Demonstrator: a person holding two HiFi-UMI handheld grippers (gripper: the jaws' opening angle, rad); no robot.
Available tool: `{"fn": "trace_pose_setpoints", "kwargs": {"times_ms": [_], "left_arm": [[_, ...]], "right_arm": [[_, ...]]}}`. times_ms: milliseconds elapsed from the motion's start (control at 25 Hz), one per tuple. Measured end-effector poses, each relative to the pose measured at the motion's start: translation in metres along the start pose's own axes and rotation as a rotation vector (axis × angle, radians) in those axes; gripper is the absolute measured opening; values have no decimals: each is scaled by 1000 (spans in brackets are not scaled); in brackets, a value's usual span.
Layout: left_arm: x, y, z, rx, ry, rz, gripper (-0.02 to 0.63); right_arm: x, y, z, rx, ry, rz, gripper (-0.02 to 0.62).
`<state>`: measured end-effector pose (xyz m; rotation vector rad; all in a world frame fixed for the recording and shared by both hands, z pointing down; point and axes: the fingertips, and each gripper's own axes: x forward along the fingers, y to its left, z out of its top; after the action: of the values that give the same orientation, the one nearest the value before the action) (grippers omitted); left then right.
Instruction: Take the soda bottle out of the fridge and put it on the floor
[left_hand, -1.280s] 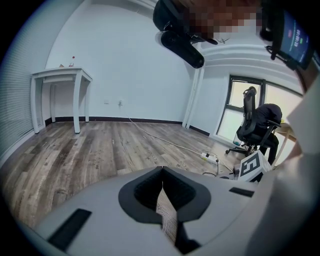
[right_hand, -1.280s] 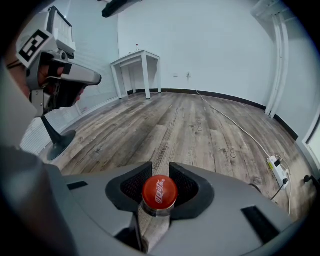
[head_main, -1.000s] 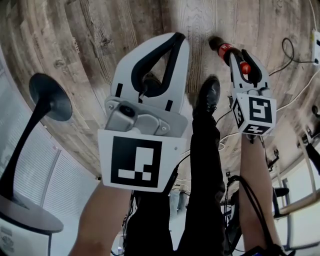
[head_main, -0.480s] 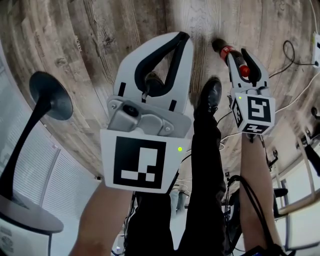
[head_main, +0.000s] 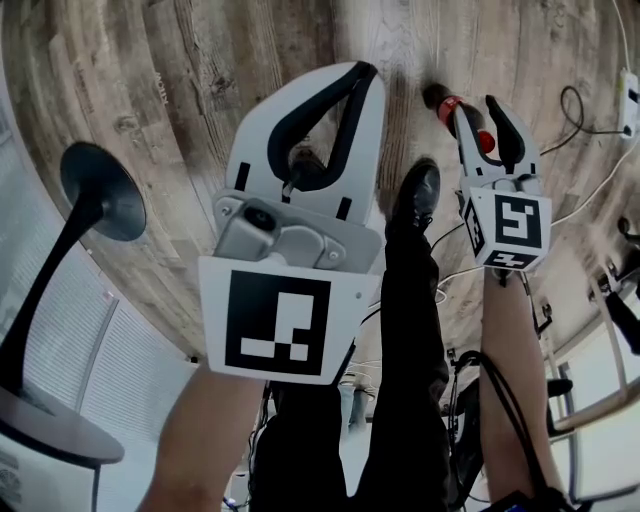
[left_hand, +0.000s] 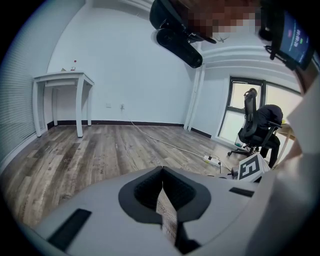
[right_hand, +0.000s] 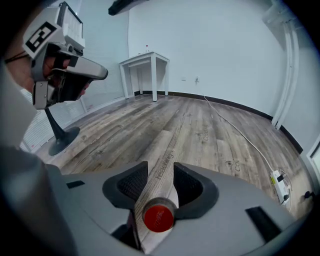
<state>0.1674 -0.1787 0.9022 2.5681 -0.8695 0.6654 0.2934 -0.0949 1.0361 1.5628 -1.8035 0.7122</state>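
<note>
The bottle (head_main: 445, 102) stands upright on the floor (head_main: 200, 80) at 1 o'clock in head view, long axis vertical, cap up, between the right gripper's (head_main: 474, 106) opening jaws. The left gripper (head_main: 362, 73) is closed and empty.

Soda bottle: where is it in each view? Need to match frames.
Head view: soda bottle upper right, between the opening jaws of the right gripper.
Left gripper view: not in it.
Right gripper view: bottom centre, red cap facing the camera.
Shared landmark: white power strip on the floor.
</note>
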Motion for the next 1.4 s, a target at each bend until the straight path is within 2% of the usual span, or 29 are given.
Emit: {"fn": "trace_pose_setpoints", "kwargs": {"times_ms": [240, 560, 960, 1160, 1280, 1400], "left_arm": [[-7, 2, 23, 11, -28, 11, 17], [-27, 12, 82, 39, -96, 39, 17], [-65, 24, 203, 72, -231, 112, 17], [-94, 20, 257, 70, -281, 134, 17], [-110, 15, 295, 93, -324, 148, 17], [-131, 10, 333, 119, -371, 170, 17]], "right_arm": [[-9, -2, 39, -18, -63, -10, 173], [-36, 1, 111, -37, -152, -24, 160], [-91, -1, 255, -50, -354, -18, 80], [-131, 5, 321, -69, -430, -6, 14], [-159, 4, 373, -82, -544, -19, 14], [-187, 10, 405, -102, -567, -4, 14]]}}
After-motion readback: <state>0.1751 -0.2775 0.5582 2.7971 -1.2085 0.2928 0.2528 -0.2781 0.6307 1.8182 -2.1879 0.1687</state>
